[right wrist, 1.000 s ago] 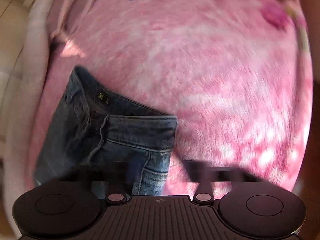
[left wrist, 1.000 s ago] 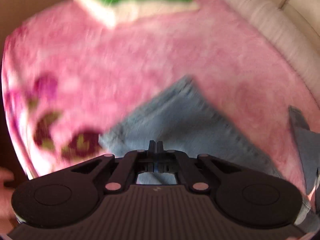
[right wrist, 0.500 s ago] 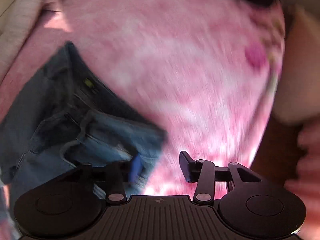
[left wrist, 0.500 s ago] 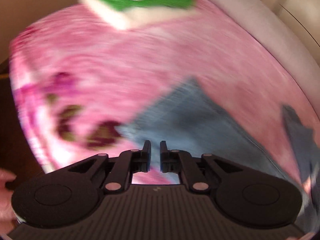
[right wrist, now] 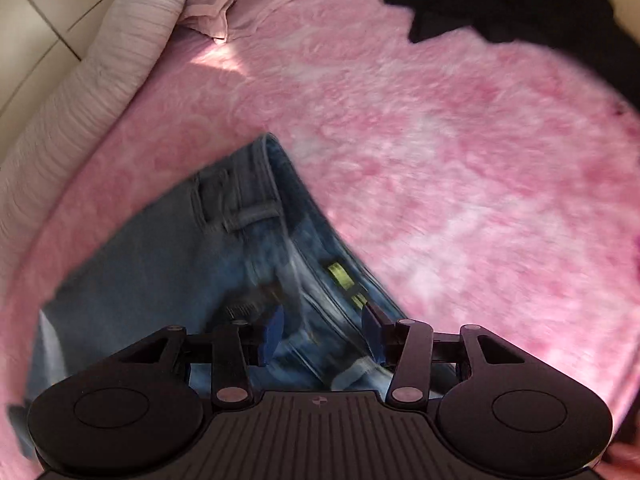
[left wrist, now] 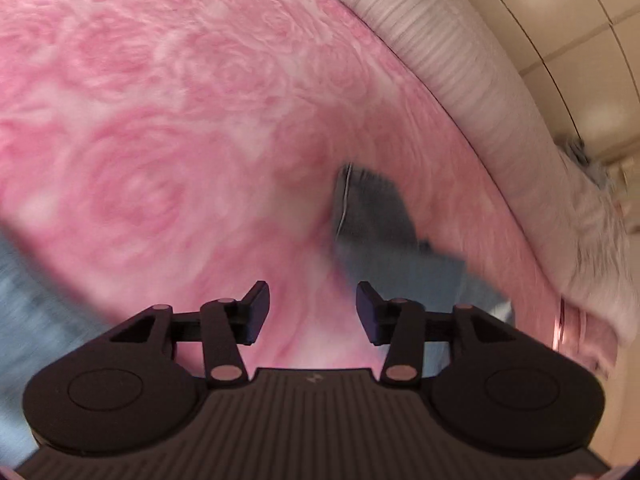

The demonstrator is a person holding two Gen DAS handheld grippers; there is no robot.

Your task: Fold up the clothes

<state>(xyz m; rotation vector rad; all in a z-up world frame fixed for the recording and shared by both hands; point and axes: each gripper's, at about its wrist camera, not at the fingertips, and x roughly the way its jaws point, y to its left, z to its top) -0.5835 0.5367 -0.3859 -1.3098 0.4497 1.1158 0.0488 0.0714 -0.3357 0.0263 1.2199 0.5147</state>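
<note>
Left gripper (left wrist: 312, 312): jaws parted wide and empty, where a second ago they met on a denim edge and half a second ago stood only a slit apart. Grip released. Ahead of the jaws now: pink rose-patterned blanket (left wrist: 168, 128); a blurred part of the jeans (left wrist: 376, 216) ahead and to the right of the right finger, more pale denim far left of the left finger. Green-striped stack, ahead of the jaws a second ago, out of view.

Right gripper (right wrist: 320, 336): jaws wide, nothing clamped, now straddling the waistband of the jeans (right wrist: 248, 248), which half a second ago lay wholly left of the jaws. Belt loop ahead and to the left.

Judgement: one hold given up, a new hold at the waistband being lined up; fold stage not settled by these views.

Writing: yellow-green label (right wrist: 340, 272) inside the waistband, just ahead of the right finger; text blurred, not readable. No other brand legible.
</note>
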